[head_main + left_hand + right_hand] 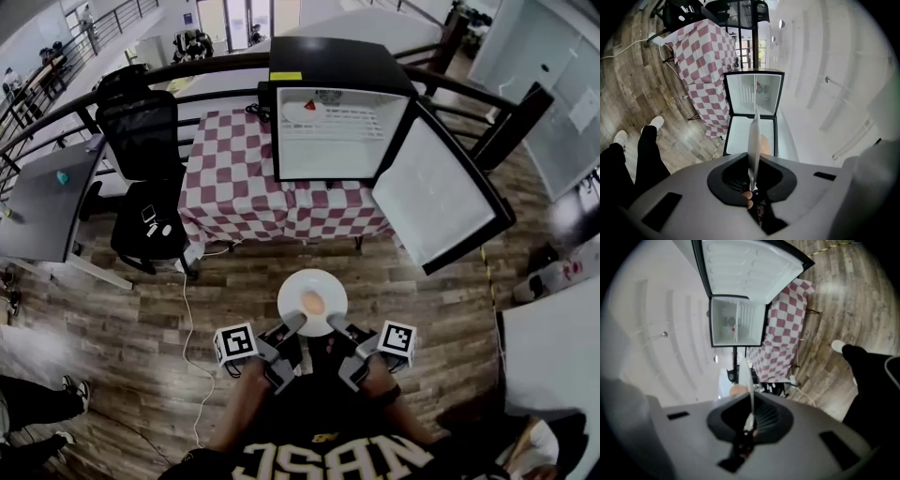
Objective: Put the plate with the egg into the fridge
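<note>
Plate (292,289) with the egg (314,303), held level above the floor (234,291), well in front of the open fridge (328,61). Left gripper (294,323) and right gripper (335,324) each have jaws clamped on its near rim. Judged stiff, smooth and breakable, and the loose egg could roll, so two spaced rim grips and level carriage suit it.

L gripper (297,321) & R gripper (331,321) clamp plate (312,281) w/ egg (314,303), fridge (328,58) open on checked table (232,178)

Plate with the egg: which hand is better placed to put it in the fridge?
Left, barely: left tongs and right tongs both clamp the plate, but the fridge door may crowd the right.
</note>
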`<state>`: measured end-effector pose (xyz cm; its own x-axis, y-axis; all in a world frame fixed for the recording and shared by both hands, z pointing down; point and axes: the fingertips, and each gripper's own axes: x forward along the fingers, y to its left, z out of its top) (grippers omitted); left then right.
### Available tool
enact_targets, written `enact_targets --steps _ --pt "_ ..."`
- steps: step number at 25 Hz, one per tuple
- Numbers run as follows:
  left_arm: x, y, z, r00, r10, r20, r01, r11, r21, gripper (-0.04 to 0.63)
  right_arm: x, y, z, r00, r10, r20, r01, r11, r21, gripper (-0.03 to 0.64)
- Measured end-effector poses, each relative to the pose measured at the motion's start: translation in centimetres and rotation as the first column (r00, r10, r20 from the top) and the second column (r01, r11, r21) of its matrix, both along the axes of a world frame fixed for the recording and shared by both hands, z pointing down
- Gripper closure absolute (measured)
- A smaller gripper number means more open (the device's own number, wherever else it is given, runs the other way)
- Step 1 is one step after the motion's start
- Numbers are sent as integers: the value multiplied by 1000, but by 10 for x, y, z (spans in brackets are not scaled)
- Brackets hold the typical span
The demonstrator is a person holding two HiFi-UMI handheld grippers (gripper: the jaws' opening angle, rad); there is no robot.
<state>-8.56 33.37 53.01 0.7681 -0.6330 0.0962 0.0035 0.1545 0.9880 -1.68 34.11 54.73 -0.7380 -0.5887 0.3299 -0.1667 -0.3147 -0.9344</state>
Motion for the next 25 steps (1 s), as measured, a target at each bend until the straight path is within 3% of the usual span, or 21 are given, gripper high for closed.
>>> enact_targets --steps 12,25 --pt "19 -169 1 993 -114 21 114 993 -2 552 19 -172 -3 999 -50 6 50 998 29 589" --pt "48 -276 9 991 -88 103 92 995 -32 552 47 -280 1 999 -50 21 50 999 17 589"
